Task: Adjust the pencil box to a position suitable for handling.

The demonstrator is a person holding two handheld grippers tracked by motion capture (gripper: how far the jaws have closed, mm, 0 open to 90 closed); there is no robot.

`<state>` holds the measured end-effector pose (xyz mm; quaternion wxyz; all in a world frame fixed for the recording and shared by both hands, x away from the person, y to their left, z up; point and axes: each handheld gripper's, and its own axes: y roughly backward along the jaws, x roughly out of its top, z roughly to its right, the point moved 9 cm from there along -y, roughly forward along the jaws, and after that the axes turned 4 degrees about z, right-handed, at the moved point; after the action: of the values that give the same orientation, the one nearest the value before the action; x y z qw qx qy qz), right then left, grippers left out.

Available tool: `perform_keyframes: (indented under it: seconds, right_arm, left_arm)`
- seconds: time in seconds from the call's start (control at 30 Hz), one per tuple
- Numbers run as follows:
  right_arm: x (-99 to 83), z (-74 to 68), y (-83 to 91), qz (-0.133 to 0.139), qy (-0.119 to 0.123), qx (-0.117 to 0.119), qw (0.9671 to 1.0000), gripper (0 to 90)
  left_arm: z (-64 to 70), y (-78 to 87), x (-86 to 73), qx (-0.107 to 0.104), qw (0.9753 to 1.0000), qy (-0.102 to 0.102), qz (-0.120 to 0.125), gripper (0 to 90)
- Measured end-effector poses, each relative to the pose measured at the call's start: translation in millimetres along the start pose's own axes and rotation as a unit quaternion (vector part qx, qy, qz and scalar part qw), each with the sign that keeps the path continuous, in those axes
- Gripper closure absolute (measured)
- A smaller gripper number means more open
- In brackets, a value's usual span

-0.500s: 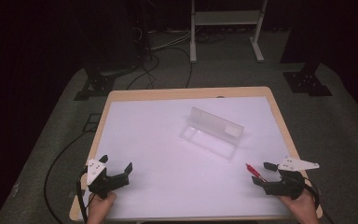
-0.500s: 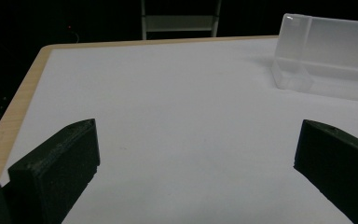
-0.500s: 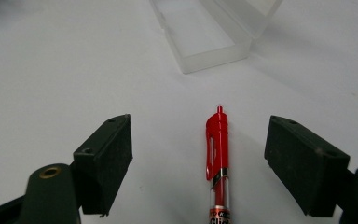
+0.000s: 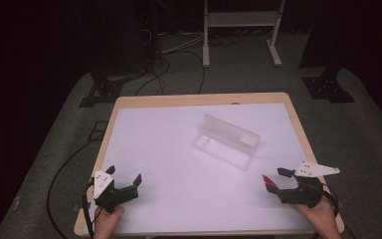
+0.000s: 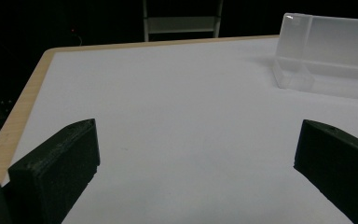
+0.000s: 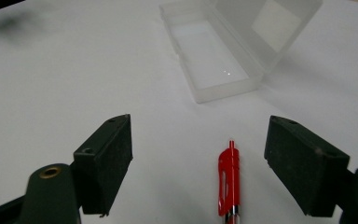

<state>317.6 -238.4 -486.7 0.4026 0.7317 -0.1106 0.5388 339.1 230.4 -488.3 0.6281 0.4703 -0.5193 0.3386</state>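
Right claw (image 4: 273, 180) low at surface's (image 4: 179, 149) 4 o'clock, wide open astride red pen (image 6: 228, 179); left claw (image 4: 125, 178) at 7 o'clock, wide open, empty.

The red pen (image 6: 229, 179) runs off the right gripper view's bottom edge.

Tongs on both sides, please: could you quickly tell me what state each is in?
Left tongs: open, holding nothing, over bare table.
Right tongs: open, holding nothing; the red pen lies between the jaws.
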Motion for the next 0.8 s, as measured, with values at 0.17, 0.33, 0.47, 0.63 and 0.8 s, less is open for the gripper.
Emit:
perform_keyframes:
  seconds: [0.17, 0.33, 0.47, 0.63, 0.8]
  right_arm:
    - [11.3, -8.2, -6.8, -0.002, 0.011, 0.013, 0.9998, 23.0]
    - [20.6, -16.8, -14.5, -0.006, 0.022, 0.027, 0.9994, 23.0]
    - [28.7, -24.3, -21.3, -0.013, 0.031, 0.037, 0.9987, 23.4]
    - [36.7, -30.1, -33.5, -0.019, 0.043, 0.045, 0.9979, 23.4]
    - [39.9, -31.5, -44.9, -0.028, 0.047, 0.050, 0.9972, 23.4]
  left_arm:
    - [1.2, 0.4, -0.3, 0.000, 1.0000, -0.002, -0.001, 0.0]
    - [2.9, -0.3, -0.5, -0.003, 0.9999, -0.011, -0.003, 0.0]
    - [4.3, -0.5, -0.6, -0.004, 0.9998, -0.017, -0.003, 0.0]
    - [4.1, 0.5, -0.2, -0.004, 0.9998, -0.019, 0.001, 0.0]
    - [4.2, 0.8, -0.3, -0.005, 0.9998, -0.018, 0.000, 0.0]
